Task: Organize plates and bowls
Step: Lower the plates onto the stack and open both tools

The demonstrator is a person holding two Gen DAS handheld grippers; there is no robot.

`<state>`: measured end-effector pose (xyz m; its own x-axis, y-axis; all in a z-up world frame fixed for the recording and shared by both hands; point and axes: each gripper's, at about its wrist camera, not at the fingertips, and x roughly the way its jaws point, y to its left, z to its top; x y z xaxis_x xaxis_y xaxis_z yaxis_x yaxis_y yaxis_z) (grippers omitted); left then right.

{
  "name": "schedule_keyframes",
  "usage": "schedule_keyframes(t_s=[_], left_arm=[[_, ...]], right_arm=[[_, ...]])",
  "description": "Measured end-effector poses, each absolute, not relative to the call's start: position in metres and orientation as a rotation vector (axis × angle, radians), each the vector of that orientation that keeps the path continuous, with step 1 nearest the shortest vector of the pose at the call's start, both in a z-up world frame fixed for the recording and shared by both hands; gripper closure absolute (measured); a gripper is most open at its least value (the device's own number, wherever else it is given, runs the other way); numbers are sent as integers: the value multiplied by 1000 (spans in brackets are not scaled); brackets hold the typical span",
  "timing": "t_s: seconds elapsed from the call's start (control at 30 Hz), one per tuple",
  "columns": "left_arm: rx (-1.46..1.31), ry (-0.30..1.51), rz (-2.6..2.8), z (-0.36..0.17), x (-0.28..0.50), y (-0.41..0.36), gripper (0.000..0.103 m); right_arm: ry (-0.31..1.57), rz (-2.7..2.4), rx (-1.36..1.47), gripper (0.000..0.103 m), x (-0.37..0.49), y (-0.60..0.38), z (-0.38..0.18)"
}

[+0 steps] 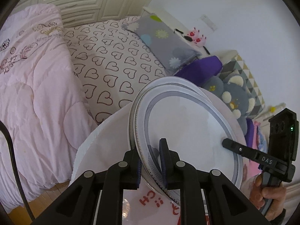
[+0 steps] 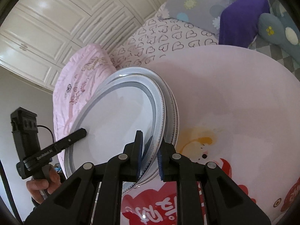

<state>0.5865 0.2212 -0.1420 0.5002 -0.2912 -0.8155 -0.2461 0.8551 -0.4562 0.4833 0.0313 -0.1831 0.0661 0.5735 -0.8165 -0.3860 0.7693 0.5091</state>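
A white plate (image 1: 187,127) with a grey patterned rim is held tilted above a second similar plate (image 1: 168,79) whose rim shows behind it. My left gripper (image 1: 151,166) is shut on the top plate's near rim. My right gripper (image 2: 150,156) is shut on the opposite rim of the same plate (image 2: 121,123). In the left wrist view the right gripper (image 1: 227,143) reaches onto the plate from the right. In the right wrist view the left gripper (image 2: 82,132) comes in from the left.
The plates are over a round pink table (image 2: 234,93) with cartoon print. Behind it is a bed with a heart-pattern sheet (image 1: 112,60), a pink quilt (image 1: 33,93), pillows and plush toys (image 1: 230,95). White wardrobe doors (image 2: 56,18) stand beyond.
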Motion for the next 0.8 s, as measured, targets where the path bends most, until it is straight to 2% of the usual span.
schedule_keyframes(t_s=[0.13, 0.17, 0.23, 0.37, 0.47, 0.53, 0.57, 0.8], left_arm=[[-511, 1054, 1, -140, 586, 210, 85], [-499, 1058, 4, -139, 586, 206, 84], [-475, 1064, 1, -136, 587, 199, 76], [-436, 1077, -10, -132, 593, 185, 63], [-417, 1081, -19, -127, 598, 179, 46], [-387, 1084, 15, -122, 599, 178, 15], [-369, 1074, 31, -120, 599, 179, 11], [-352, 1086, 47, -122, 601, 174, 11]], right_arm=[[1324, 724, 190, 83, 485, 31, -183], [1325, 726, 190, 79, 485, 33, -183], [1327, 720, 188, 76, 485, 35, -183], [1334, 723, 183, 58, 483, 44, -178], [1342, 718, 165, 50, 482, 46, -177], [1351, 709, 161, 48, 482, 49, -176], [1350, 707, 164, 44, 482, 49, -175], [1326, 675, 137, 39, 482, 46, -171]])
